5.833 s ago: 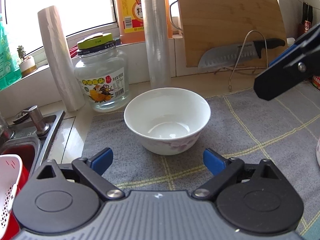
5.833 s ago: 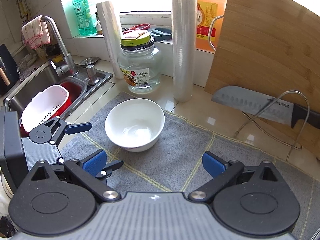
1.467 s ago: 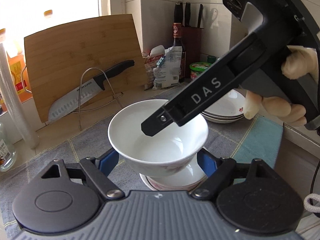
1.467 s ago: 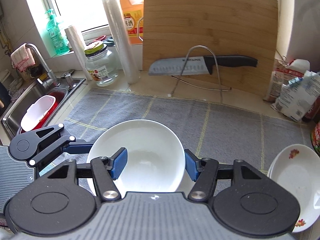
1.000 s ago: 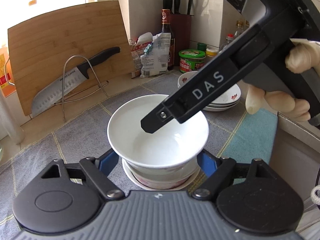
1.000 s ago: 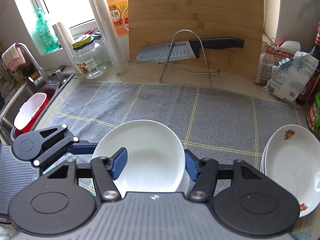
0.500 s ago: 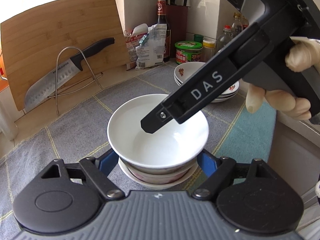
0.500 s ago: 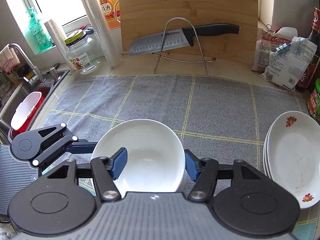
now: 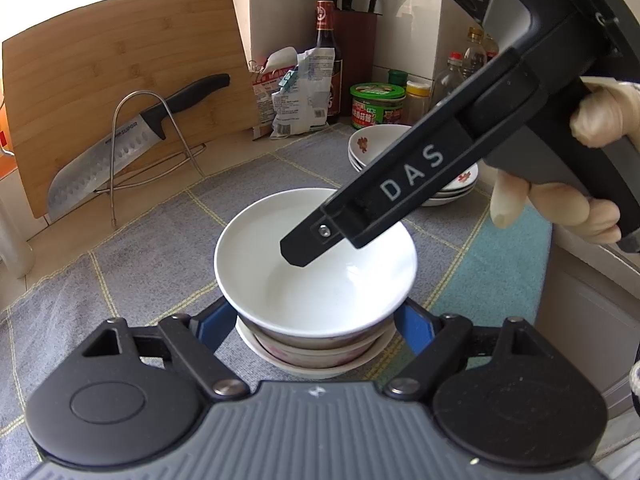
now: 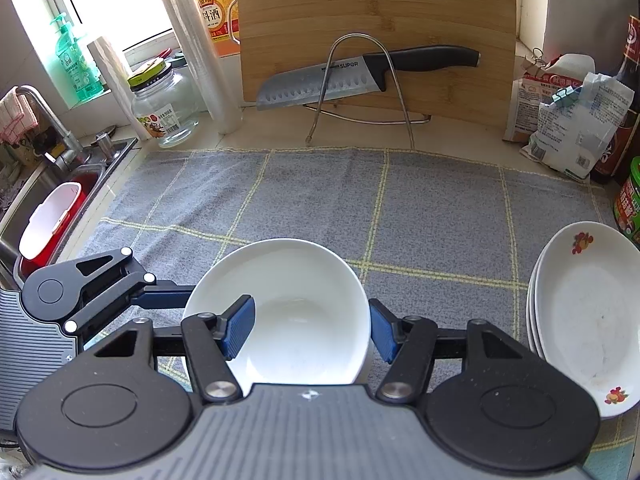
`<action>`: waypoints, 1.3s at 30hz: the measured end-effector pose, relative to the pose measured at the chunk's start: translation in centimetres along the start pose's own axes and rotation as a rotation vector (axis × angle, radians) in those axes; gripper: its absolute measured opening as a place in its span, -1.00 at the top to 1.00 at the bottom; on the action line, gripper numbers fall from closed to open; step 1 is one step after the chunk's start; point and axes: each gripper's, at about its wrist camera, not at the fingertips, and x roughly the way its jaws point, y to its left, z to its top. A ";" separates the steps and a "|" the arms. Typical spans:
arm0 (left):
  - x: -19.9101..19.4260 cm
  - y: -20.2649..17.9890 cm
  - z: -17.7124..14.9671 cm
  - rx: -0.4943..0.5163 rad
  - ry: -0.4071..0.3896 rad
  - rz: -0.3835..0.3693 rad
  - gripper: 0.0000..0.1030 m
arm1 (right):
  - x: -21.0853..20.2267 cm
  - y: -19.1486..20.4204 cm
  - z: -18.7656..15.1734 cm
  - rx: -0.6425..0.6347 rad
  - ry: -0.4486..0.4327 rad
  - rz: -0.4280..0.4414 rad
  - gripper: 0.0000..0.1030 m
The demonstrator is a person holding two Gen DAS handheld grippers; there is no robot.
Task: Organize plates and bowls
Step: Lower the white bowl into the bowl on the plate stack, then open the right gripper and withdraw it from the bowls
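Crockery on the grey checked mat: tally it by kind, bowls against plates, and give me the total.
White ceramic bowls, nested in one stack: 3
White shallow plates with flower prints, stacked: 3
Total: 6, judged from the rims that show; lower pieces are mostly hidden.

Both the left gripper [image 9: 316, 316] and the right gripper [image 10: 310, 330] are black linkage arms with silver pivot screws, blue ribbed pads [image 10: 239, 326], round black housings and a grey ribbed body, the right one lettered "DAS" in white and held in a pale-gloved hand [image 9: 568, 184].
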 end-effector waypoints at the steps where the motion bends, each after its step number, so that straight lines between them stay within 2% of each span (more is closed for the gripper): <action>1: 0.0 0.0 0.0 -0.002 0.000 0.000 -0.65 | 0.0 0.0 0.0 0.001 0.001 0.002 -0.29; 18: 0.2 -0.2 0.0 0.012 0.009 0.011 -0.72 | 0.3 -0.3 -0.1 0.002 0.011 0.011 -0.29; 22: 0.2 0.0 0.0 0.009 0.004 0.000 -0.75 | 0.1 -0.4 -0.1 0.007 -0.001 0.011 -0.40; 32: -0.7 0.1 -0.1 0.020 -0.023 0.010 -0.87 | -0.4 -0.1 -0.1 -0.005 -0.034 0.004 -0.88; 39: -2.0 0.2 0.4 0.037 -0.077 0.020 -0.92 | -0.8 -0.5 -0.3 0.011 -0.054 -0.005 -0.89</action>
